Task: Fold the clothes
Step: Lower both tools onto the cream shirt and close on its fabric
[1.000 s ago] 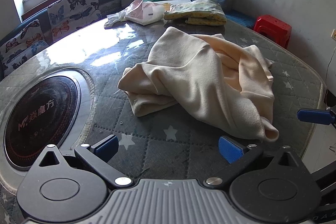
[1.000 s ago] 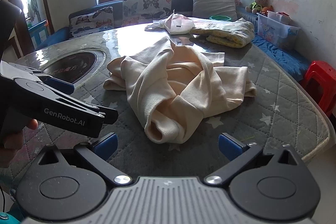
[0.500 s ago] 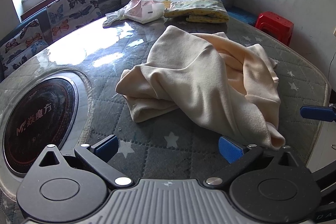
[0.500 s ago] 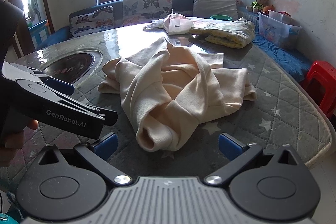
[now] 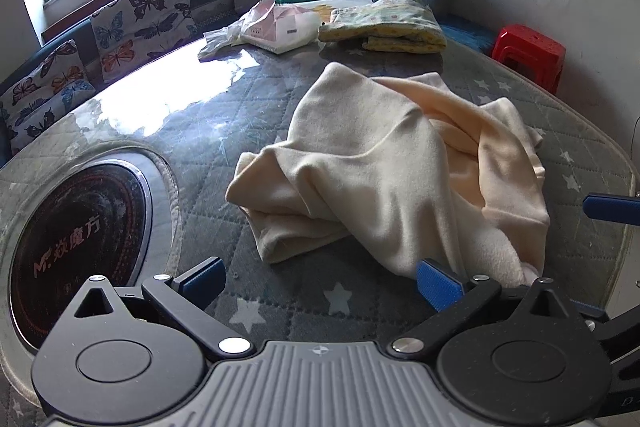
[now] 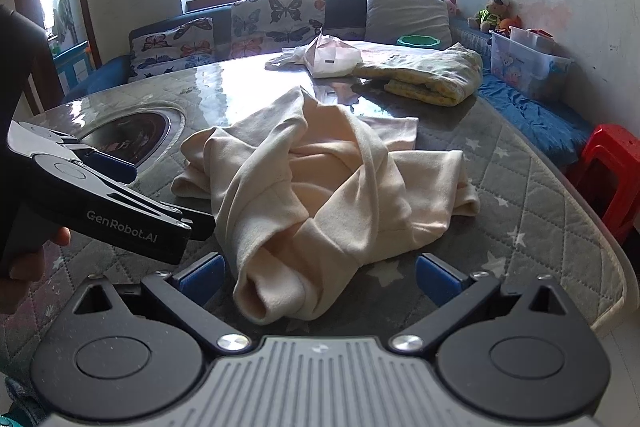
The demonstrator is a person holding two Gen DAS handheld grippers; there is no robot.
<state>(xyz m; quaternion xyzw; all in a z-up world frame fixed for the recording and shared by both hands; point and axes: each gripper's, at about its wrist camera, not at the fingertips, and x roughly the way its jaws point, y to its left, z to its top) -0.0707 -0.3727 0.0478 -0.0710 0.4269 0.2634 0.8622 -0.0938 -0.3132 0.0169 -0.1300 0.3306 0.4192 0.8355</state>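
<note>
Cream fleece garment (image 6: 320,187), crumpled on the quilted grey desk (image 6: 520,195): soft, light, limp.
Left tongs (image 5: 320,277) and right tongs (image 6: 318,277) both apart, empty; rolled cuff (image 6: 256,291) between right tongs looks the best hold.

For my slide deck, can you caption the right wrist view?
Open right gripper nears the crumpled cream garment on the quilted table; open left gripper alongside.

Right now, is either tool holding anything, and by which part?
Nothing is held. The left tool and right tool are both open, and the crumpled cream garment lies loose on the table, one sleeve end reaching between the right tool's fingers, ungripped.
</note>
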